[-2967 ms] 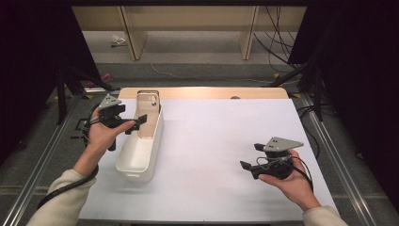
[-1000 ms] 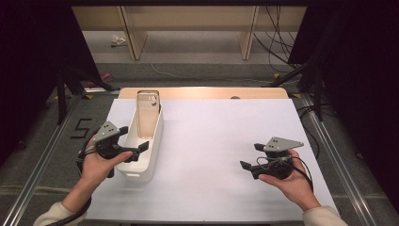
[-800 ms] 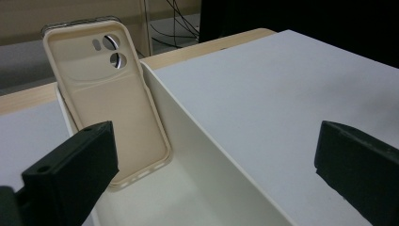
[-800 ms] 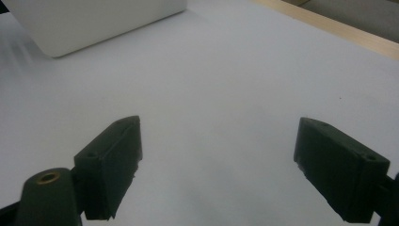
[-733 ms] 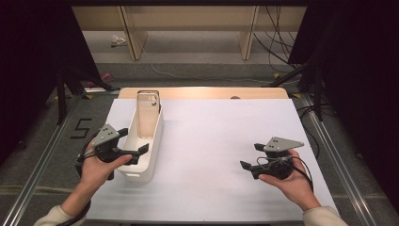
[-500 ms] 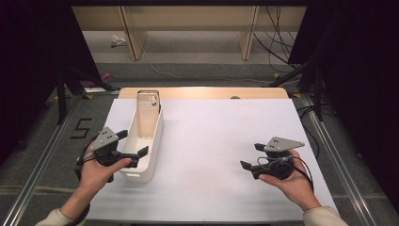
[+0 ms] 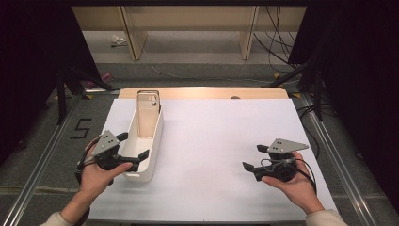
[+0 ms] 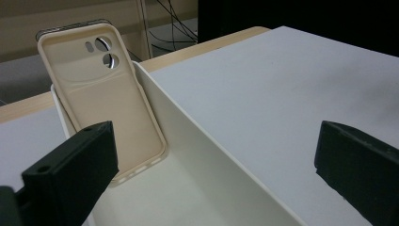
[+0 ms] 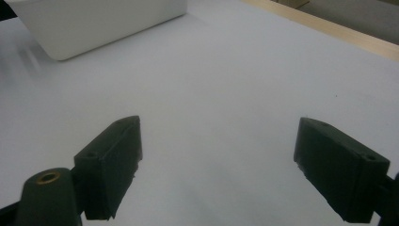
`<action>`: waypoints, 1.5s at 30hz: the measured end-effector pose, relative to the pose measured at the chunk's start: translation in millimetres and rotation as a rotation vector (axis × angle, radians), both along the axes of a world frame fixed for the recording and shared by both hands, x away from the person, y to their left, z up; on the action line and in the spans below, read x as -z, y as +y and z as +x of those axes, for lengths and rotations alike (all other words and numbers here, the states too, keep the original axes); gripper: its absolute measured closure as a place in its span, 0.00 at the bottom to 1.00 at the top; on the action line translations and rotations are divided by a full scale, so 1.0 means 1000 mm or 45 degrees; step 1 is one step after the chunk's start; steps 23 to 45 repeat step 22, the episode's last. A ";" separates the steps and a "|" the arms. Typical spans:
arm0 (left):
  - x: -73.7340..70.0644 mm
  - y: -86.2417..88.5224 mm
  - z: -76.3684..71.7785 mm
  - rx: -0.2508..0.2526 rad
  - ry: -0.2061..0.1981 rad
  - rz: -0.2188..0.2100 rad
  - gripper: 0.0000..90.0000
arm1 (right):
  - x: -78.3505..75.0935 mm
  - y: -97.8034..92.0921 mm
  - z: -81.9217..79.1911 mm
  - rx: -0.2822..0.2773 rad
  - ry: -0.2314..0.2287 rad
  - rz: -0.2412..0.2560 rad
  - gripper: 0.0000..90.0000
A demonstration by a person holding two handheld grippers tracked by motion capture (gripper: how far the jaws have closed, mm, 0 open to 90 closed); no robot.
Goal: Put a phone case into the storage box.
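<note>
A long white bin [image 7: 149,141] lies on the left of the white table. A beige phone case [image 7: 148,115] stands upright against its far end, camera holes at the top. My left gripper [image 7: 134,145] is open over the bin's near end, one jaw above the inside and the other past its right wall. In the left gripper view the phone case [image 8: 108,94] leans in the bin [image 8: 179,117] ahead of the open left gripper [image 8: 216,141]. My right gripper [image 7: 253,157] is open at the right, nothing between its jaws, as the right gripper view [image 9: 221,136] confirms.
White sheet [image 7: 221,136] covers the table, with a wooden strip [image 7: 202,92] along the far edge. Metal rails [image 7: 329,146] run down both sides. The bin's corner [image 9: 94,23] shows far off in the right gripper view. Cables lie on the floor beyond.
My left gripper has drawn back along the bin, from beside the phone case to the near end, staying open. The right gripper has not moved.
</note>
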State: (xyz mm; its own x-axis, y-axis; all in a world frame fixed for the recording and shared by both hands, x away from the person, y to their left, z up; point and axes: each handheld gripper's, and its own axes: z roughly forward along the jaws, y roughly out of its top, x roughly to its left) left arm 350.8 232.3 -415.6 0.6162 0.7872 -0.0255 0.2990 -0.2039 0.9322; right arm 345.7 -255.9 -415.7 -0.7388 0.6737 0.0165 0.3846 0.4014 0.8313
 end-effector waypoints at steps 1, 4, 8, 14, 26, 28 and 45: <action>0.000 0.000 -0.001 0.000 -0.002 -0.001 0.00 | 0.000 0.000 -0.001 0.002 0.000 0.000 0.18; 0.001 0.000 -0.002 0.002 -0.004 0.007 0.00 | 0.000 -0.002 -0.002 0.004 0.002 0.004 0.18; 0.002 -0.001 -0.004 0.003 -0.006 0.011 0.00 | 0.000 -0.003 -0.003 0.008 0.005 0.007 0.18; 0.003 -0.002 -0.004 0.004 -0.003 0.007 0.00 | 0.000 -0.004 -0.003 0.011 0.006 0.009 0.18; 0.004 -0.002 -0.002 -0.007 0.001 0.002 0.00 | 0.000 -0.004 -0.002 0.010 0.008 0.013 0.18; 0.004 -0.002 -0.002 -0.007 0.001 0.002 0.00 | 0.000 -0.004 -0.002 0.010 0.008 0.013 0.18; 0.004 -0.002 -0.002 -0.007 0.001 0.002 0.00 | 0.000 -0.004 -0.002 0.010 0.008 0.013 0.18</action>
